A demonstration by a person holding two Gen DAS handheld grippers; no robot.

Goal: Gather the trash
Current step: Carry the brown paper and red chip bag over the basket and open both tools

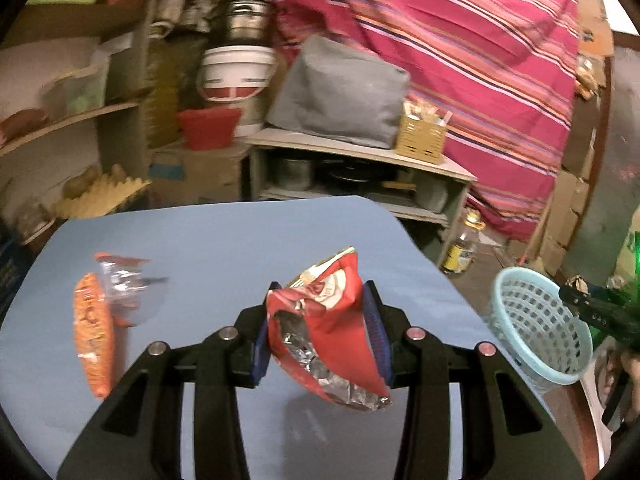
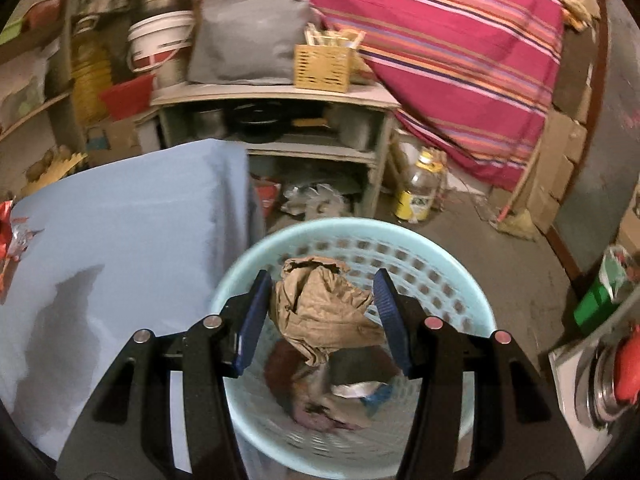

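Note:
My left gripper [image 1: 318, 320] is shut on a crumpled red snack bag [image 1: 324, 332] with a silver inside and holds it above the blue table [image 1: 208, 240]. An orange snack packet [image 1: 94, 344] and a clear wrapper [image 1: 124, 284] lie on the table to the left. My right gripper [image 2: 320, 312] is over the light blue perforated basket [image 2: 448, 256], its pads [image 2: 252, 312] around a crumpled brown paper bag [image 2: 320, 308]. Whether both pads press on the paper I cannot tell. More trash [image 2: 332, 392] lies in the basket's bottom. The basket also shows in the left wrist view [image 1: 536, 320], right of the table.
A grey shelf unit [image 2: 280, 100] with pots, a grey bag and a yellow crate stands behind the table. A striped pink cloth [image 2: 460, 48] hangs at the right. A bottle [image 2: 416, 188] stands on the floor. The table edge [image 2: 248, 200] is just left of the basket.

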